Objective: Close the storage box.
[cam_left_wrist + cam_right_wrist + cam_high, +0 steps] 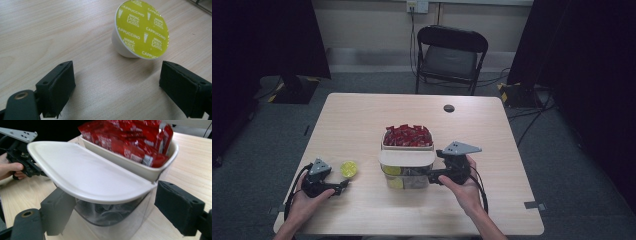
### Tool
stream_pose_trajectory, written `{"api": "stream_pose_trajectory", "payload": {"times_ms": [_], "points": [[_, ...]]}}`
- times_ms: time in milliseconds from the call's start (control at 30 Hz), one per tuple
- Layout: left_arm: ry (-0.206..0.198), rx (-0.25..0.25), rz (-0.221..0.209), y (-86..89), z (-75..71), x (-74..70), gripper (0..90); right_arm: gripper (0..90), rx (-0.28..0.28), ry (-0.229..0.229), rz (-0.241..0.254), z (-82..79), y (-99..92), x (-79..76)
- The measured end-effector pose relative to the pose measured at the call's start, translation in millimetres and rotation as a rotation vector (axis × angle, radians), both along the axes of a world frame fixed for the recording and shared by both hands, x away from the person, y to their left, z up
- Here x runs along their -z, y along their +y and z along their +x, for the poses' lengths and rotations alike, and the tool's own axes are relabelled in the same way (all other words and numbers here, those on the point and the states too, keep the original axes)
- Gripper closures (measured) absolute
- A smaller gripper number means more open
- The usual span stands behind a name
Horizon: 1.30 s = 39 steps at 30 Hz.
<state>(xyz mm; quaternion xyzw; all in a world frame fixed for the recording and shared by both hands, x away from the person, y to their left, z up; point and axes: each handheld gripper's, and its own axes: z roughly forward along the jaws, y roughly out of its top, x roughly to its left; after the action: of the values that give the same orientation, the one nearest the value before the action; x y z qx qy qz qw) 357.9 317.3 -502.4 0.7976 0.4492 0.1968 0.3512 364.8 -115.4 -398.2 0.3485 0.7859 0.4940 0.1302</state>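
Observation:
A capsule [142,28] with a yellow foil top printed CAPPUCCINO lies tilted on its side on the wooden table [362,120]. From above, the capsule [349,169] sits just beyond my left gripper [343,186]. The left gripper [116,67] is open, and the capsule lies ahead of its pads, untouched. In the middle stands a two-tier holder: a white tray of red sachets [130,142] on top, a white flap lid [85,175] in front, and a clear bin [110,220] below. My right gripper [111,192] is open, its jaws flanking the clear bin under the flap.
Yellow capsules [393,171] show through the clear bin. A small black disc [449,108] lies near the table's far edge. A black folding chair [451,55] stands behind the table. The left hand and its gripper [22,162] sit beyond the flap.

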Motion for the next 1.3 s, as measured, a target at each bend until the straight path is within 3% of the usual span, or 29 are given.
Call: {"api": "stream_pose_trajectory", "payload": {"times_ms": [167, 267, 433, 600, 867, 1133, 1300], "points": [[0.000, 0.001, 0.000, 0.0, 0.0, 0.0, 12.6, 17.1, -0.003, 0.026, -0.010, 0.0, -3.6, 7.5], [0.000, 0.000, 0.000, 0.0, 0.0, 0.0, 12.6, 19.7, 0.032, 0.010, -0.020, -3.5, -8.2, 7.5], [0.000, 0.000, 0.000, 0.0, 0.0, 0.0, 12.6, 19.7, 0.061, 0.039, -0.028, -4.7, -21.2, 13.7], [0.000, 0.001, 0.000, 0.0, 0.1, 0.0, 12.6, 19.9, 0.075, 0.040, -0.034, -4.4, -29.7, 18.2], [0.000, 0.002, -0.001, 0.2, 0.1, 0.0, 12.6, 20.1, 0.126, 0.058, -0.026, 2.6, -40.9, 22.8], [0.001, 0.005, -0.003, 0.5, 0.5, -0.1, 12.4, 18.8, 0.145, 0.039, -0.002, 10.0, -46.2, 19.5], [0.000, 0.006, 0.001, 0.8, 0.7, -0.2, 12.4, 14.4, 0.211, 0.038, -0.012, 19.4, -59.7, 23.9]]}}
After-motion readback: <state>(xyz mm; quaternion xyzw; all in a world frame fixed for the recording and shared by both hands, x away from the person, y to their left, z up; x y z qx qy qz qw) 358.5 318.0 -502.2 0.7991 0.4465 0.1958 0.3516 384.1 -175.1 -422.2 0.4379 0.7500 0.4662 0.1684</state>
